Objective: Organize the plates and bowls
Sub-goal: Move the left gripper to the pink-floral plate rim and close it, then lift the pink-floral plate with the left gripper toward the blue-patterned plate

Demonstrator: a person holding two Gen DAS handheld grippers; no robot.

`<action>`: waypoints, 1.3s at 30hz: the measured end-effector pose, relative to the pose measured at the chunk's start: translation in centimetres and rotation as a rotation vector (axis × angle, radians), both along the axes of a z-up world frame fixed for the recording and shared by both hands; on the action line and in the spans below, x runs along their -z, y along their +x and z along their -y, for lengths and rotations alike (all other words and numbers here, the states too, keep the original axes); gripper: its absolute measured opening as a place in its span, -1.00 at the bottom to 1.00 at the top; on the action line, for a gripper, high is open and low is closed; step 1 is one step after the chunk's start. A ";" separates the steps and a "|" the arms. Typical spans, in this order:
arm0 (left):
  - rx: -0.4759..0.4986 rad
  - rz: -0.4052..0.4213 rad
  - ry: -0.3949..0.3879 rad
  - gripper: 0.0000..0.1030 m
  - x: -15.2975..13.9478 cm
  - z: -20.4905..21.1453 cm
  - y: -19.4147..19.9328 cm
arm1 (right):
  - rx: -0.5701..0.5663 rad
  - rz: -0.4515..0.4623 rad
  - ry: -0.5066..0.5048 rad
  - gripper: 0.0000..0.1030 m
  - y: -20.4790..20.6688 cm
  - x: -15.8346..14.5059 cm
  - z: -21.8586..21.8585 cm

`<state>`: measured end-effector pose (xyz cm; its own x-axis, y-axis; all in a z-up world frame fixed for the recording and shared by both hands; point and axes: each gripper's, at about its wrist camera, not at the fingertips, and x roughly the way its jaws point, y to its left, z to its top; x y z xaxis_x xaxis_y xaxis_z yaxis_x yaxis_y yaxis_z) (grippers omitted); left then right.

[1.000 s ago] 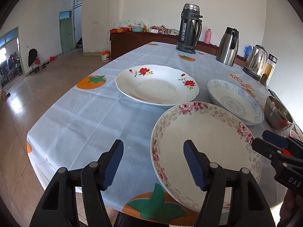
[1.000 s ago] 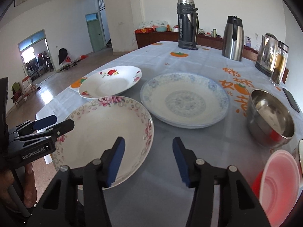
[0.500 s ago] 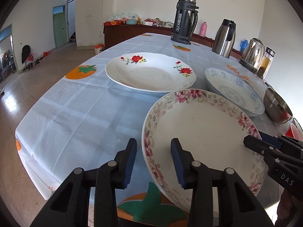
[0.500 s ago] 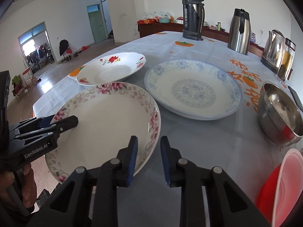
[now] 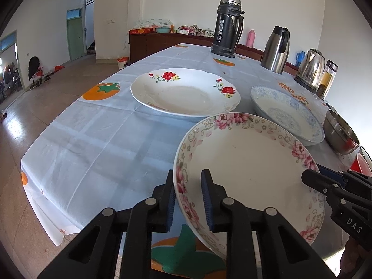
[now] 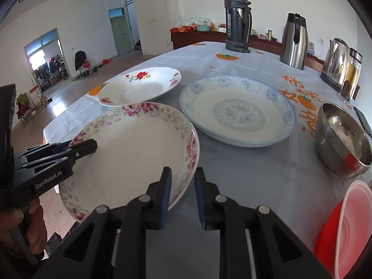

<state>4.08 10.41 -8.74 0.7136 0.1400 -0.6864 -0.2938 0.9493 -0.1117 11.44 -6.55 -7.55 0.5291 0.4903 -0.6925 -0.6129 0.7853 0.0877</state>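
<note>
Pink-flowered plate (image 5: 251, 167) at the desk's (image 5: 97, 139) near edge: your left claw (image 5: 187, 200) and right claw (image 6: 180, 194) have just been closing, now clamping its opposite rims, ready for lifting.

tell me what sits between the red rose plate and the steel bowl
The blue patterned plate lies between the red rose plate and the steel bowl; the right wrist view shows it best.

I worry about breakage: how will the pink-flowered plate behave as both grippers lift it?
The pink-flowered plate looks like glazed ceramic: probably stiff, fairly heavy, breakable. The left gripper and right gripper, jaws just closing, pinch opposite rim edges, so it should lift level. The glossy rim may slip.
</note>
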 end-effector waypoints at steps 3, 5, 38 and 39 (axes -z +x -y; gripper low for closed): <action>-0.006 0.002 0.007 -0.61 0.0 0.1 -0.1 | 0.002 -0.002 0.007 -0.61 0.0 0.0 0.1; -0.011 0.005 -0.002 -0.64 -0.1 0.0 -0.2 | 0.002 0.000 0.006 -0.61 0.0 0.0 0.1; -0.031 0.017 -0.008 -0.71 -1.6 0.8 -0.2 | 0.019 0.019 0.049 -0.62 -0.8 -1.0 1.6; -0.031 0.020 -0.006 -0.71 -1.7 0.8 -0.2 | 0.019 0.022 0.051 -0.62 -0.9 -1.1 1.7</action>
<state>3.84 9.56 -7.04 0.7226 0.1581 -0.6730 -0.3209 0.9390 -0.1238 10.55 -8.22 -6.43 0.5535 0.5146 -0.6549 -0.6003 0.7915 0.1147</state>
